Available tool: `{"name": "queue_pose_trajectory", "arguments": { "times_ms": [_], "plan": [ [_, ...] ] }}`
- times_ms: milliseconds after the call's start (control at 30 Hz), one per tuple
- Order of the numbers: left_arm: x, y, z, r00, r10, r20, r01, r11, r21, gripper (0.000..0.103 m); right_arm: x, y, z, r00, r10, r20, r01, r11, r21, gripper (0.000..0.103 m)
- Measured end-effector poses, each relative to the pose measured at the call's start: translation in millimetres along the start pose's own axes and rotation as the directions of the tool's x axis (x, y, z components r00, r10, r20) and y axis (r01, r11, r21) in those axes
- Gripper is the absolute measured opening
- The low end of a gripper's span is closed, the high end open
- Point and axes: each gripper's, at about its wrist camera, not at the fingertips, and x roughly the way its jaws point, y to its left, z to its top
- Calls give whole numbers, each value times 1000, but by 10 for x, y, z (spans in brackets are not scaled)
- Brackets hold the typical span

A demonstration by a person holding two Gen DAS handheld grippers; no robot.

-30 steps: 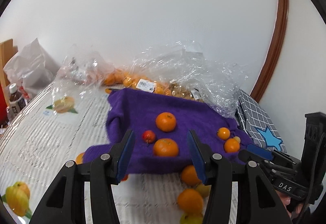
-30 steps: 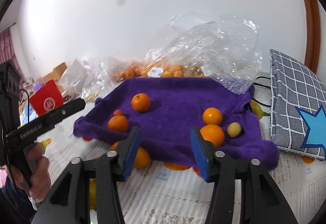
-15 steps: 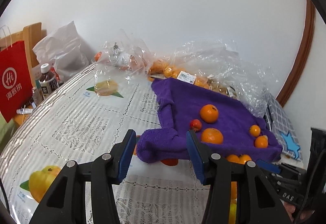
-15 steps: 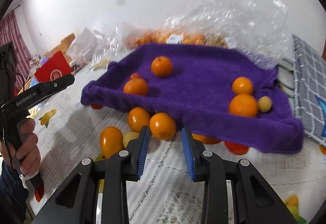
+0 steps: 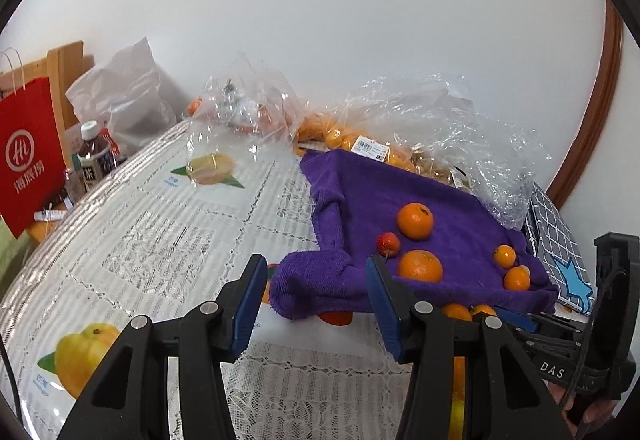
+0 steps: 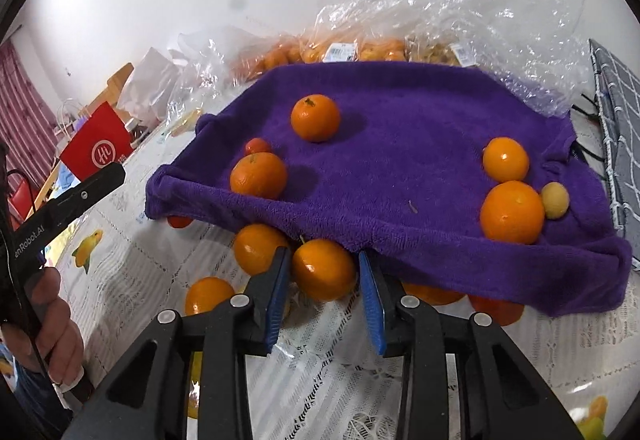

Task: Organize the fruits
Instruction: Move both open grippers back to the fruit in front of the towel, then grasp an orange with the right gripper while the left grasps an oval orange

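Note:
A purple towel (image 6: 400, 144) lies on the table with several oranges on it, such as one (image 6: 315, 117) at the back and one (image 6: 512, 211) at the right, plus a small red fruit (image 6: 257, 146) and a small yellow fruit (image 6: 555, 200). More oranges lie under its front edge. My right gripper (image 6: 322, 272) has its jaws around one orange (image 6: 323, 269) at that edge, the pads close on both sides. My left gripper (image 5: 314, 280) is open and empty in front of the towel's rolled left corner (image 5: 312, 284). The towel shows in the left wrist view too (image 5: 380, 192).
Clear plastic bags of oranges (image 5: 360, 136) lie behind the towel. A red paper bag (image 5: 28, 156) and a bottle (image 5: 94, 154) stand at the left table edge. A grey checked bag (image 6: 616, 128) lies to the right. The lace tablecloth (image 5: 160, 240) spreads left.
My right gripper moved down and forward to the towel's front edge and narrowed its jaws around an orange. My left gripper swung left and back, still open.

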Motion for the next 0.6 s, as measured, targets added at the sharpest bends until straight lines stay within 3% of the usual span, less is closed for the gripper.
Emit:
{"name": "queue_pose_trajectory", "arguments": {
  "times_ms": [333,600],
  "plan": [
    [54,-62,-37,1000,-11,-18,12,1000,27,49,-344,-139,-134,996,-56,69,56,998,-3,33],
    [77,-103,-57,998,-56,-38,57,998,38,49,-255,-335,-217,998,-66,-3,66,997,36,34]
  ]
}}
